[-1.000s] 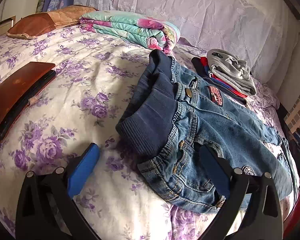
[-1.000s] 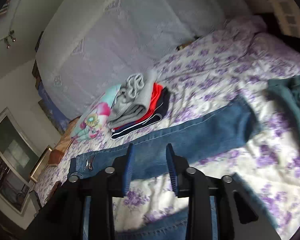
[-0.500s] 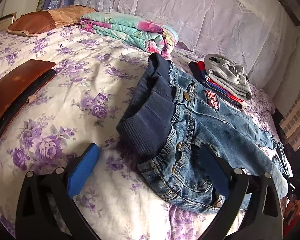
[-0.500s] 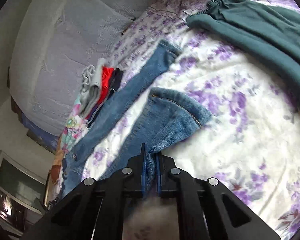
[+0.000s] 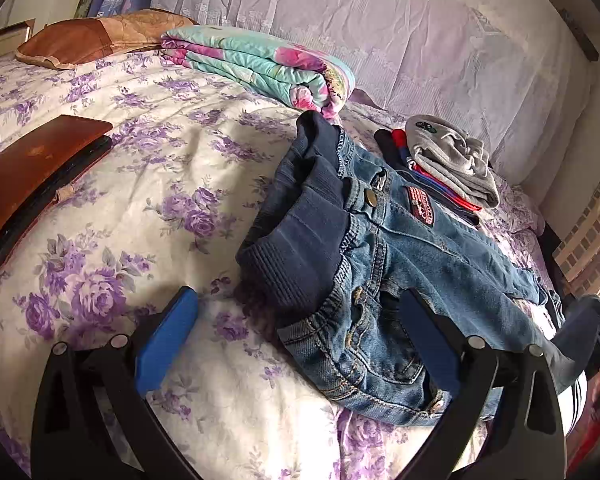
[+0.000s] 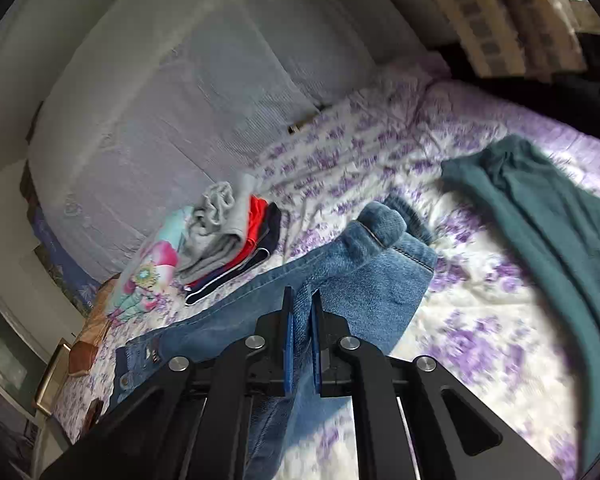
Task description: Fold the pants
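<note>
Small blue jeans (image 5: 384, 264) with a dark ribbed waistband lie on the floral bedspread (image 5: 148, 184), waist toward me in the left wrist view. My left gripper (image 5: 296, 340) stands open just above the waist corner, its right finger over the denim, pressing on nothing. In the right wrist view my right gripper (image 6: 301, 312) is shut on the near leg of the jeans (image 6: 364, 276). That leg is lifted, its hem curled over the far leg on the bed.
Folded clothes (image 5: 448, 164), grey on red and navy, sit behind the jeans near a folded flowery quilt (image 5: 260, 68). A brown case (image 5: 32, 180) lies at left. Dark green pants (image 6: 552, 240) are spread at the right. A padded headboard (image 6: 172, 92) runs along the back.
My right gripper went from open above the legs to shut on the near leg. It has lifted that leg, and the hem now droops over the other leg. The left gripper stayed put.
</note>
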Demonstrator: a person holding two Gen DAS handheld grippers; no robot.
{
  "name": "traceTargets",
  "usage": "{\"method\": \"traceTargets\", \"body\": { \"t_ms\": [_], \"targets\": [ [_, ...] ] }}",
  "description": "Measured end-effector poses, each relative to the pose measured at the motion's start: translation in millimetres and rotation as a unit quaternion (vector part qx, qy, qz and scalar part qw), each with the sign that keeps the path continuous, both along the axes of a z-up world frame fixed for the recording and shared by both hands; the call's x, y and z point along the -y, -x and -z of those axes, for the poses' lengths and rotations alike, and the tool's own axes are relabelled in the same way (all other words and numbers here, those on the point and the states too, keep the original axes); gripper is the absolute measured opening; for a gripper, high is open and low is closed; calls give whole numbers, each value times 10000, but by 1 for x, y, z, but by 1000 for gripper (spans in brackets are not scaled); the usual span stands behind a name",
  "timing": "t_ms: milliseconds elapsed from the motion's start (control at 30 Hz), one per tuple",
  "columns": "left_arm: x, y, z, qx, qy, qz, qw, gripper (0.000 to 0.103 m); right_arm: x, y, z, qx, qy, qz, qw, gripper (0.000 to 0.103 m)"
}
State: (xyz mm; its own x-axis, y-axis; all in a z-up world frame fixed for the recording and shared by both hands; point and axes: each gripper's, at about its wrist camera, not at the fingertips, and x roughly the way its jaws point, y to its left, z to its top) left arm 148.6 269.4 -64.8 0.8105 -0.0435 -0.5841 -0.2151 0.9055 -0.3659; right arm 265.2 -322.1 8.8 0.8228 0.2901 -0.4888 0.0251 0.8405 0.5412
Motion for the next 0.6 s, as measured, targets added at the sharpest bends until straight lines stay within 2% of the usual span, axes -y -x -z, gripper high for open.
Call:
{"method": "traceTargets", "body": {
  "t_ms": [100,133,233,300,367,433,500,600],
  "targets": [
    [-1,0,0,1,3,2,10000,98,-21,-77,32,-632,-107,-278,9976,8],
    [-1,0,0,4,4,0,10000,98,-33,-95,40,-812,22,-502,9954,8],
    [-1,-1,0,2,-1,7,10000,98,-43,-109,60,-1003,58,-554,9934,9],
    [-1,-1,0,-2,-8,9,10000,98,-40,-101,69,-1036,25,-612,9927,12],
    [-1,-1,1,-11,-18,7,10000,98,-34,-85,68,-829,201,-533,9949,9],
    [-1,0,0,-24,-33,8,10000,98,-21,-63,61,-587,122,-465,9971,7],
    [-1,-1,0,-66,-47,23,10000,98,-2,-33,45,-218,-98,-400,9989,7],
    [0,-3,-1,-224,-101,115,9996,98,34,40,20,356,-297,-113,9989,7]
  ]
}}
